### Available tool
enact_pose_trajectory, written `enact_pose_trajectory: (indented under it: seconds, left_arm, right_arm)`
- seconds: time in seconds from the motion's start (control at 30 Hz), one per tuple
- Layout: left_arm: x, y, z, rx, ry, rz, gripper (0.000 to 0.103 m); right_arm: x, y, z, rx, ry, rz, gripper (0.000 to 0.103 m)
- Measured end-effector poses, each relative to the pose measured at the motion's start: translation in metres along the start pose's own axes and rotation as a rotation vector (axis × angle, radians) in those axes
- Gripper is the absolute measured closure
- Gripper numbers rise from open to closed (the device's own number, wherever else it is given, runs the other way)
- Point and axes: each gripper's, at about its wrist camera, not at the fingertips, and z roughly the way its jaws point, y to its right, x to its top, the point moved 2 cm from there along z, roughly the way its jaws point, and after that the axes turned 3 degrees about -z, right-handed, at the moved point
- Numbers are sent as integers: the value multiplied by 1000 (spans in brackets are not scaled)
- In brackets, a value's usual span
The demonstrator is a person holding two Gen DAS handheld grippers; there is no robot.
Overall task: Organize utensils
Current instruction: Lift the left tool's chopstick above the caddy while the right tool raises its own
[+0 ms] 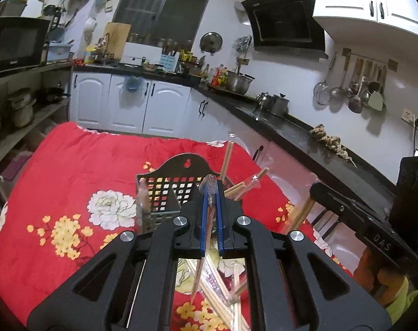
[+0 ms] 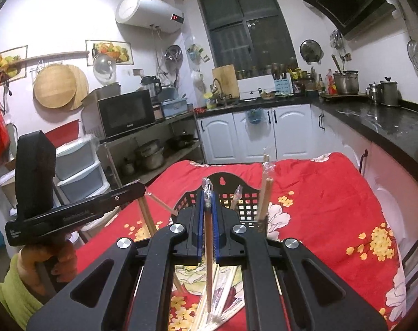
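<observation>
1. Red floral cloth (image 1: 71,182) covers the table; black lattice basket (image 1: 164,190) stands on it, hanger tab upright at its back.
2. Left gripper (image 1: 212,193): blue pads (image 1: 204,215) closed tight on one wrapped chopstick (image 1: 206,248), which runs from the fingertips down toward 6 o'clock, its lower end over the loose pile.
3. Right gripper (image 2: 208,198): likewise pinched shut on a wrapped chopstick (image 2: 209,262), its plastic tip poking out past the fingertips at 12 o'clock.
4. Basket, right wrist view (image 2: 244,207): just beyond the right fingertips; several wrapped sticks (image 2: 265,190) stand in it, leaning toward 1 o'clock.
5. Left wrist view: basket just beyond the fingertips; sticks (image 1: 228,160) lean out of its right side toward 1 o'clock, and one wrapped stick (image 1: 141,204) stands at its left wall.
6. Loose pile (image 1: 222,289) of wrapped chopsticks lies on the cloth beneath both grippers.
7. The two grippers sit side by side; each shows at the edge of the other's view.
</observation>
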Motion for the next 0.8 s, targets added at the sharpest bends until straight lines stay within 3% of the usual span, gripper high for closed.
enact_pose_trajectory:
  seconds: [0.4,0.8]
  left_arm:
    - [21,23,3,-38,48,39,100]
    - [57,39,-8,-32,153,72,100]
  right_arm:
    - [23,-1,-17,-7,74,-25,97]
    - [60,-10,-17,4,150,-77,97]
